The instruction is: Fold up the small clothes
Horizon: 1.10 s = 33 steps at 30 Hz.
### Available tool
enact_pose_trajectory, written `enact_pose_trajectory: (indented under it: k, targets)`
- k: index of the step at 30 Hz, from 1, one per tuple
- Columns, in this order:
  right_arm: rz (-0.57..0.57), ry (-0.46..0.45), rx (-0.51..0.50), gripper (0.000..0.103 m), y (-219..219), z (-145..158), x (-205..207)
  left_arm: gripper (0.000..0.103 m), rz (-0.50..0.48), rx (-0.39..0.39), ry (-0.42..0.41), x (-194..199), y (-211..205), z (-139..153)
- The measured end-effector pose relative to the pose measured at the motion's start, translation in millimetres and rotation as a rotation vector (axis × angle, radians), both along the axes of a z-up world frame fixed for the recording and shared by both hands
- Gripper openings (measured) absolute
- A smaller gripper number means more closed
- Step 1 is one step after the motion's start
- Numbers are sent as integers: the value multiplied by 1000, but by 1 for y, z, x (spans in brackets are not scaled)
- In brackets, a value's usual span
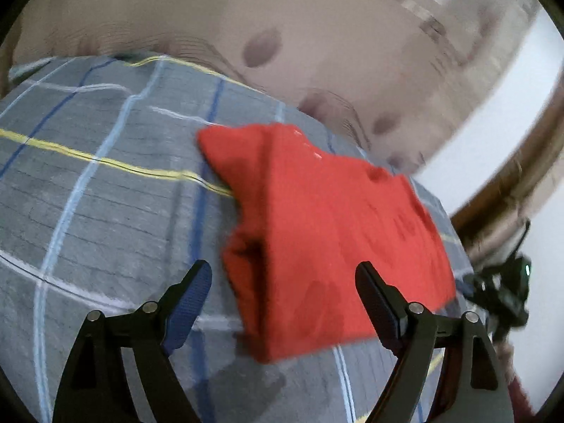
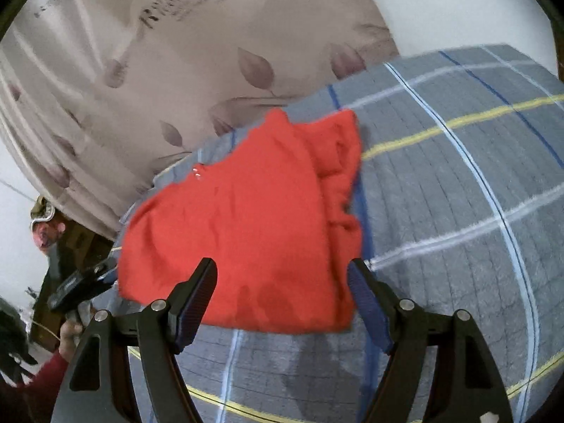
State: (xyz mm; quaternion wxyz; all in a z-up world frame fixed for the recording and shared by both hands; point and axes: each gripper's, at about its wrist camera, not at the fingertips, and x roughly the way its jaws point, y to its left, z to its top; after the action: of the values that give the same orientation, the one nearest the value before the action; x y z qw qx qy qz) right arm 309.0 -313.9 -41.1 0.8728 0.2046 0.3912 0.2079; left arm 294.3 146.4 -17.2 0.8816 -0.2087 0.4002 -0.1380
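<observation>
A small red garment (image 1: pixel 328 232) lies folded over on the grey checked bedspread (image 1: pixel 105 183), with a bunched edge along its left side in the left wrist view. My left gripper (image 1: pixel 283 275) hangs just above its near edge, jaws open and nothing pressed between them. Seen from the right wrist, the same red garment (image 2: pixel 246 225) fills the middle, its bunched edge now on the right. My right gripper (image 2: pixel 282 275) hovers over its near edge, also open and empty. The other gripper (image 1: pixel 500 289) shows at the right edge of the left wrist view.
The grey checked bedspread (image 2: pixel 458 211) stretches away to the right. A beige leaf-print cover (image 2: pixel 158 88) lies behind it. A person's hand (image 2: pixel 68 335) in a red sleeve holds the other gripper (image 2: pixel 81 285) at lower left. A wooden bed frame (image 1: pixel 511 183) curves at right.
</observation>
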Motion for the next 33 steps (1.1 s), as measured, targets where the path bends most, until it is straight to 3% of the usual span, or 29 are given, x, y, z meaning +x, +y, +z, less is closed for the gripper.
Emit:
enact_pose_trajectory:
  k: [1, 2, 4, 5, 6, 8, 11, 19, 22, 26, 30, 33]
  targets:
    - [2, 2, 8, 75, 0, -1, 1, 68, -20, 28, -9, -4, -8, 1]
    - [8, 6, 3, 74, 2, -2, 2, 47, -32, 49, -4, -6, -13, 2]
    - [25, 11, -22, 66, 8, -2, 3, 17, -59, 66, 43, -4, -21, -4]
    - [30, 17, -45, 49, 12, -3, 5, 10, -61, 55, 58, -2, -23, -7]
    - [36, 39, -70, 31, 17, -5, 8, 9, -59, 47, 70, -3, -24, -10]
    - [48, 83, -83, 17, 21, -12, 13, 5, -62, 41, 88, -3, -25, -14]
    - [50, 97, -80, 8, 21, -12, 15, 4, -73, 51, 95, -5, -25, -11]
    - [53, 111, -102, 6, 6, -9, -13, 4, -129, 88, 164, -16, -4, -9]
    - [60, 116, -110, 6, 6, -16, -10, 4, -138, 96, 88, -20, -6, -8]
    - [51, 133, -114, 10, 11, -14, -7, 7, -129, 198, 51, -24, -20, 0]
    - [-2, 86, -110, 13, 5, 3, -12, 8, -110, 188, 15, -36, -17, 23]
    - [1, -3, -101, 14, 8, 29, -15, 27, -95, 164, -78, -38, -13, 54]
